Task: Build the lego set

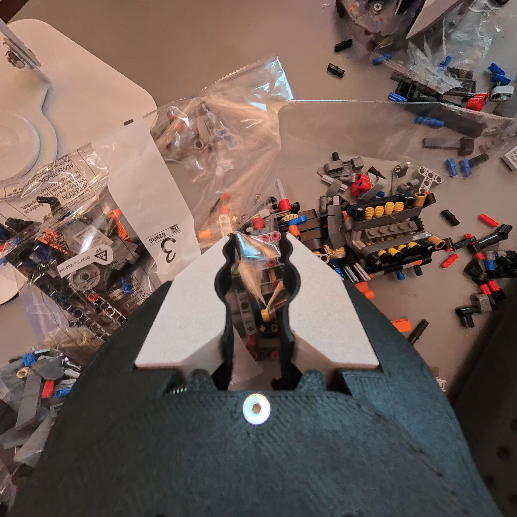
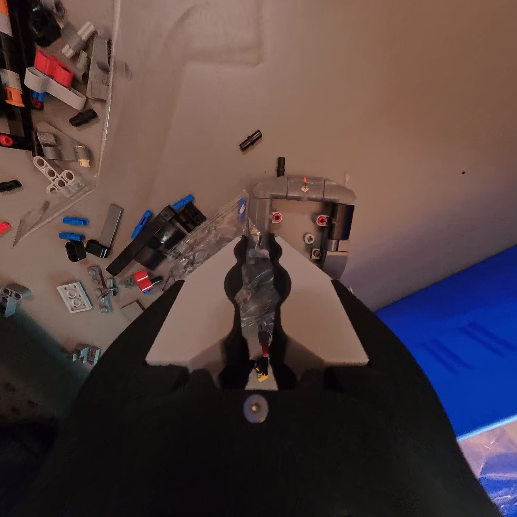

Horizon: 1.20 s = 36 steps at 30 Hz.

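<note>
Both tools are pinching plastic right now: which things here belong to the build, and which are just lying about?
In the job:
left tool
right tool
clear bag
half-built model
grey block

Lying about:
numbered bag
white board
blue sheet

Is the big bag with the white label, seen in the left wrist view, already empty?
No, the labelled bag lies on the table with many black, grey and orange pieces inside.

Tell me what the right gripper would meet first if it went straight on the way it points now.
Probably the grey lego sub-assembly with red pins, just past the tips of the right gripper, which is shut on a clear plastic bag. Depth is unclear.
</note>
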Tool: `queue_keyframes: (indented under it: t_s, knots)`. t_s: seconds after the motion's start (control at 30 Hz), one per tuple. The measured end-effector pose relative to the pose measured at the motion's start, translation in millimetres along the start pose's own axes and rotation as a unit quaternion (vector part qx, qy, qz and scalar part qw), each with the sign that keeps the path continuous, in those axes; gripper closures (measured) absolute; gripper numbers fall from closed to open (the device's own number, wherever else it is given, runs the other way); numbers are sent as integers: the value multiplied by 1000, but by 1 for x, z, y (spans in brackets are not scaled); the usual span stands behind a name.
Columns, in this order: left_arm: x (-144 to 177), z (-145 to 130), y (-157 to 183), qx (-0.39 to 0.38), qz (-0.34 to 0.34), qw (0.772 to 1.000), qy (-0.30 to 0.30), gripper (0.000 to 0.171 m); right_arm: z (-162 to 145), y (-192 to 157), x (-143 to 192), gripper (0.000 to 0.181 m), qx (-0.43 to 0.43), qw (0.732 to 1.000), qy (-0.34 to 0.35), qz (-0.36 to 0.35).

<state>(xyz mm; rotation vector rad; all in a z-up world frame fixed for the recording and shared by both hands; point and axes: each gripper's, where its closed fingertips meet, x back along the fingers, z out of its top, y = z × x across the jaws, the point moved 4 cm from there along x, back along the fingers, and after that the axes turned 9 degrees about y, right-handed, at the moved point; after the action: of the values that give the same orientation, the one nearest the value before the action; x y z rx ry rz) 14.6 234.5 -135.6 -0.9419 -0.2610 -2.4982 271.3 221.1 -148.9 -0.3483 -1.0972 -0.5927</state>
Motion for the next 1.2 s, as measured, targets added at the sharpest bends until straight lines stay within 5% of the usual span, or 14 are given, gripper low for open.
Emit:
queue_keyframes:
  t_s: [0.8, 1.0, 1.2]
  knots:
    - [6, 14, 4, -4, -4, 999, 42, 139, 21, -9, 23, 171, -23, 993, 107, 40]
    - [9, 35, 19, -72, -2, 993, 96, 136, 49, -20, 34, 181, -28, 976, 199, 88]
    - [2, 53, 46, -208, 38, 969, 127, 122, 87, -46, 52, 181, -32, 924, 328, 196]
